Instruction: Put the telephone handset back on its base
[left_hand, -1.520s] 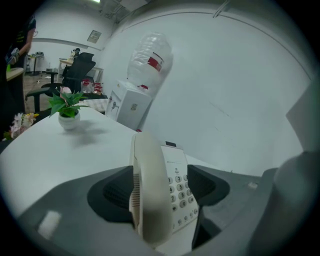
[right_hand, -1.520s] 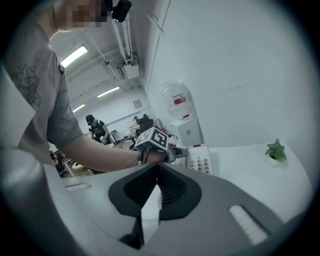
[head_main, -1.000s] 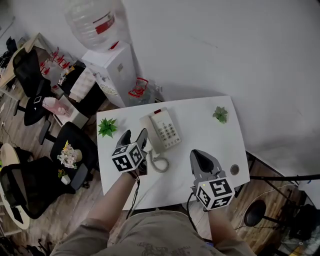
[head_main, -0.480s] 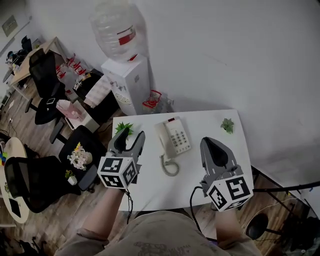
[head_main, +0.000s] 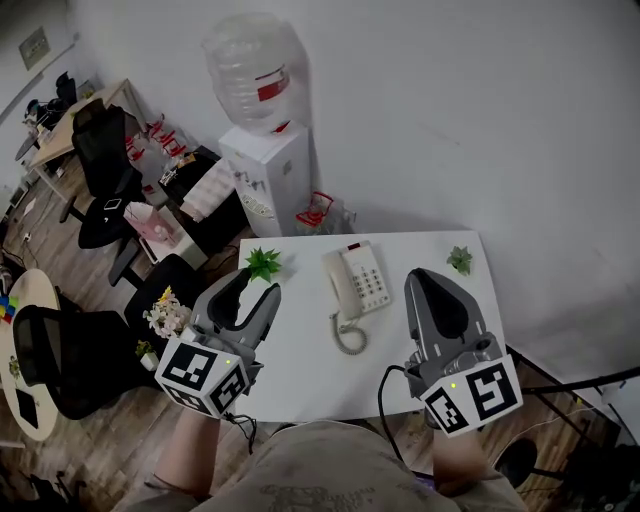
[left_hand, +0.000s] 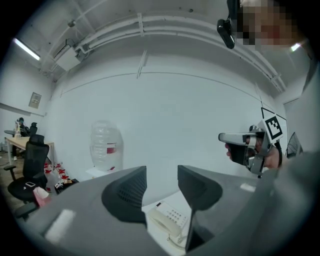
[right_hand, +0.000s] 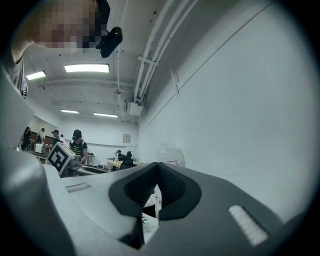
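Observation:
The white telephone stands in the middle of the white table. Its handset lies along the left side of the base, and the coiled cord loops in front. My left gripper hangs high above the table's left part, open and empty, well apart from the phone. The left gripper view shows the telephone far below, through the gap of the left gripper. My right gripper is raised over the table's right part, shut on nothing. In its own view the right gripper points level at the wall.
Small green plants stand at the table's far left corner and far right corner. A water dispenser stands behind the table. Office chairs and desks fill the floor at the left. People stand far off.
Both grippers have risen well above the table and look larger in the head view. The left one has drawn away to the left of the phone. The phone has not moved.

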